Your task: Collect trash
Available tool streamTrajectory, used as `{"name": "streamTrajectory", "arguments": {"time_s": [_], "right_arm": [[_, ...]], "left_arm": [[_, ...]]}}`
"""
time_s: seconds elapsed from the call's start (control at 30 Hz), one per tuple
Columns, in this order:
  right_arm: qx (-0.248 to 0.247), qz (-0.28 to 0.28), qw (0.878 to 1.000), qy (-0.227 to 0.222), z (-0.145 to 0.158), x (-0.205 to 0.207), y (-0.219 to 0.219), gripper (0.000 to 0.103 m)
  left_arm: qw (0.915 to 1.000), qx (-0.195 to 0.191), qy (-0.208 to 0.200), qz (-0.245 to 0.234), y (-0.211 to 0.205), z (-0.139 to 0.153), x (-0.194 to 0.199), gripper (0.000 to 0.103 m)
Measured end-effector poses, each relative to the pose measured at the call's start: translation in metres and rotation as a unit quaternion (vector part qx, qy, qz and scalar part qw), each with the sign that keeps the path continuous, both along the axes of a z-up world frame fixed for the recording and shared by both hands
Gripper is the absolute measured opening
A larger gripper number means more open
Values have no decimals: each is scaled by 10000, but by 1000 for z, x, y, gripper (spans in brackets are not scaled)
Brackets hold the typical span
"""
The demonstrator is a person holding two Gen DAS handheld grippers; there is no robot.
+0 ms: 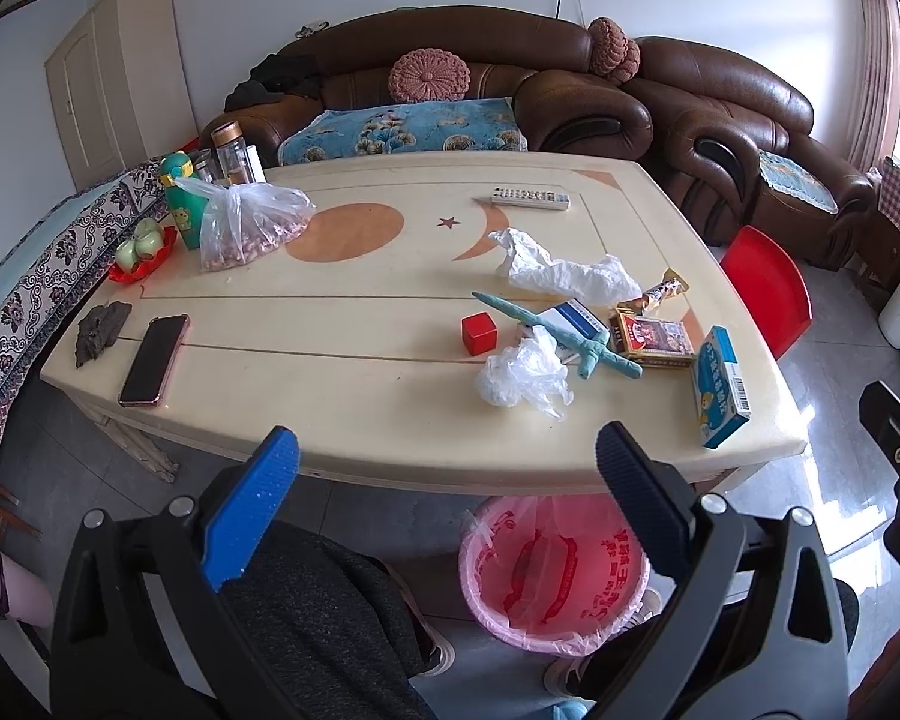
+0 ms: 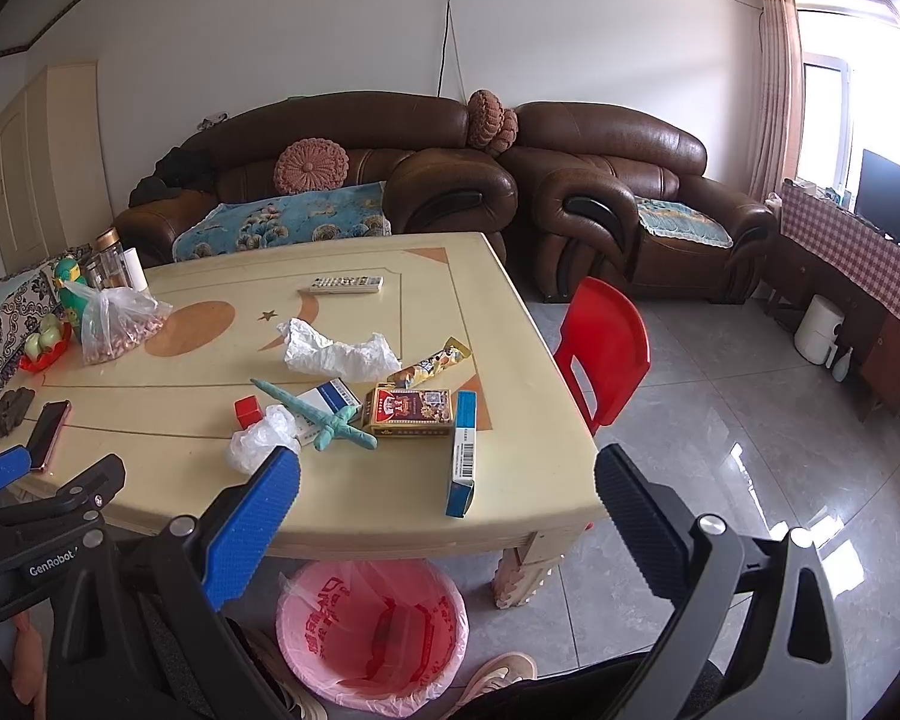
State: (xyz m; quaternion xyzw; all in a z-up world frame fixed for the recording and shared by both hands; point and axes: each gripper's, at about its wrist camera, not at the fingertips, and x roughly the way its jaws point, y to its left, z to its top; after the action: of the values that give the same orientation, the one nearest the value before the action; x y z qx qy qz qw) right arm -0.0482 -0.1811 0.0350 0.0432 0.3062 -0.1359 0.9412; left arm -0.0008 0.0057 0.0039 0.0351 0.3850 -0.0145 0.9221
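We hold both grippers, left (image 1: 448, 462) and right (image 2: 448, 480), fingers spread and empty, above the counter (image 1: 342, 420) edge. Crumpled bag (image 1: 525, 375) lies at one o'clock; bin (image 1: 552, 576) sits below.

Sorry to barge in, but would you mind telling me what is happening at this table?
A person holds tongs in each hand to clear trash off the table. Both the left tongs and the right tongs are open and empty, held over the near edge. A crumpled plastic bag, a white wrapper and a snack wrapper lie untouched. The pink bin waits on the floor below.
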Motion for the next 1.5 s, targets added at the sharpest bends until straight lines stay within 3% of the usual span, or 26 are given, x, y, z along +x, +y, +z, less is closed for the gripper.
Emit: {"name": "streamTrajectory", "arguments": {"time_s": [0.9, 1.0, 1.1, 1.33, 1.5], "right_arm": [[6, 15, 10000, -30, -4, 2, 1, 96], [-179, -7, 9998, -72, -8, 4, 4, 96], [-296, -1, 9995, -111, -11, 6, 7, 96], [144, 377, 9991, 95, -28, 26, -7, 96], [60, 471, 9988, 121, -41, 40, -11, 96]], "left_arm": [[10000, 51, 7, -35, 4, 2, 0, 97], [10000, 63, 30, -27, 7, 1, 3, 97], [10000, 35, 39, 32, 14, 2, 10, 97], [9997, 165, 138, -145, 13, -5, 37, 97], [9989, 88, 425, -148, 12, -17, 60, 97]]}}
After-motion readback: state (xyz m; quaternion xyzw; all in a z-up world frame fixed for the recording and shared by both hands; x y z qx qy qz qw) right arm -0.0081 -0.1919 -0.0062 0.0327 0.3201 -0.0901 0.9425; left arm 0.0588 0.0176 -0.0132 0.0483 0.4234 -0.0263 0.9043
